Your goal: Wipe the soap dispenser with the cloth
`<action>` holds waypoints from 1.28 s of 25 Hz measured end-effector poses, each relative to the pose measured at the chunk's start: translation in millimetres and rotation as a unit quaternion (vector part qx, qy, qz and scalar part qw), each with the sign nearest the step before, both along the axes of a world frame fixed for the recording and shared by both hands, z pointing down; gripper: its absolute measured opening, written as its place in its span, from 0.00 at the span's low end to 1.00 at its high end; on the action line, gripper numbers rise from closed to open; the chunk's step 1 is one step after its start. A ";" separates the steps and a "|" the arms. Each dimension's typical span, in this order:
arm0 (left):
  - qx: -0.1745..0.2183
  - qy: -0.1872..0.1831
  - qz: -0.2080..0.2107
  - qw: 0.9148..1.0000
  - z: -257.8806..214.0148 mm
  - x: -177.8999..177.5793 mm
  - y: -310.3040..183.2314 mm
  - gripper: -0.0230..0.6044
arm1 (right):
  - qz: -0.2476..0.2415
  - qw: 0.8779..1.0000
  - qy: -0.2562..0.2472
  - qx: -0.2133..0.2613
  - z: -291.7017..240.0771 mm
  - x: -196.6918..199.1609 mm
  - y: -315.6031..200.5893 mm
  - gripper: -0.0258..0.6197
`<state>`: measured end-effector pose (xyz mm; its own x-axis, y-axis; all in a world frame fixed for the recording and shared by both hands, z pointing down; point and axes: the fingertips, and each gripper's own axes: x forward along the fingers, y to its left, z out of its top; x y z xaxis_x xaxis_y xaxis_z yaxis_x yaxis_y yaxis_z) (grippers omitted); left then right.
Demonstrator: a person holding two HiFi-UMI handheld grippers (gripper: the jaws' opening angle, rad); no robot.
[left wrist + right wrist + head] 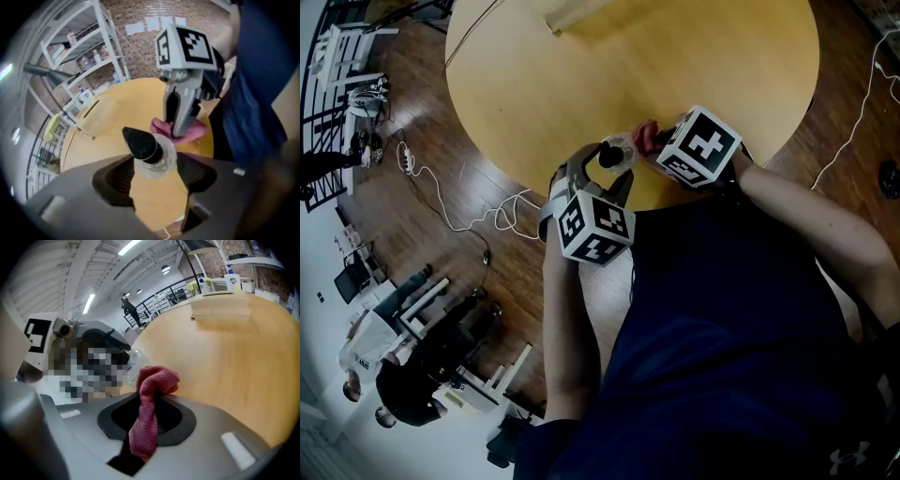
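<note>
Round and pale, the wooden counter has a wooden block at its far side. Near its close edge my left tongs grasp the soap dispenser by its clear body. My right tongs clench the red cloth right beside it. In the head view a marker cube covers the right jaws. That view shows white cables on the floor, while the right gripper view shows ceiling lights.

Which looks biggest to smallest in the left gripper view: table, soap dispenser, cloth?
1. table
2. soap dispenser
3. cloth, partly hidden
The dispenser sits closest to the camera, so its lead over the cloth is unsure.
</note>
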<state>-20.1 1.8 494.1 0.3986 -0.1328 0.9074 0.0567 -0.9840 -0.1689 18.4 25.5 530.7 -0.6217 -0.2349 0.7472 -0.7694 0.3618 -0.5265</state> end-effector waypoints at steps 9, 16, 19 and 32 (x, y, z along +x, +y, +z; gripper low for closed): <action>-0.042 0.029 -0.209 0.976 3.8 -14.0 -7.1 0.58 | 0.021 0.998 0.038 -0.035 41.9 5.9 -16.9 0.18; -0.031 0.018 -0.094 0.995 7.1 -7.3 -10.3 0.52 | 0.016 0.999 0.012 -0.043 32.7 2.2 -7.9 0.18; -0.032 0.009 -0.022 0.999 9.2 -9.2 -11.2 0.52 | 0.010 1.000 -0.019 -0.006 -6.3 -7.9 -6.1 0.18; -0.054 0.032 -0.234 0.970 -3.2 1.6 -16.0 0.56 | 0.040 0.997 0.039 -0.057 55.6 9.1 -19.2 0.18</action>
<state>-18.5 -14.2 490.9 0.3733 -0.2179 0.9018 -0.4075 -0.9117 -0.0516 27.5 6.3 586.3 -0.5431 -0.1917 0.8175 -0.8337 0.2393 -0.4977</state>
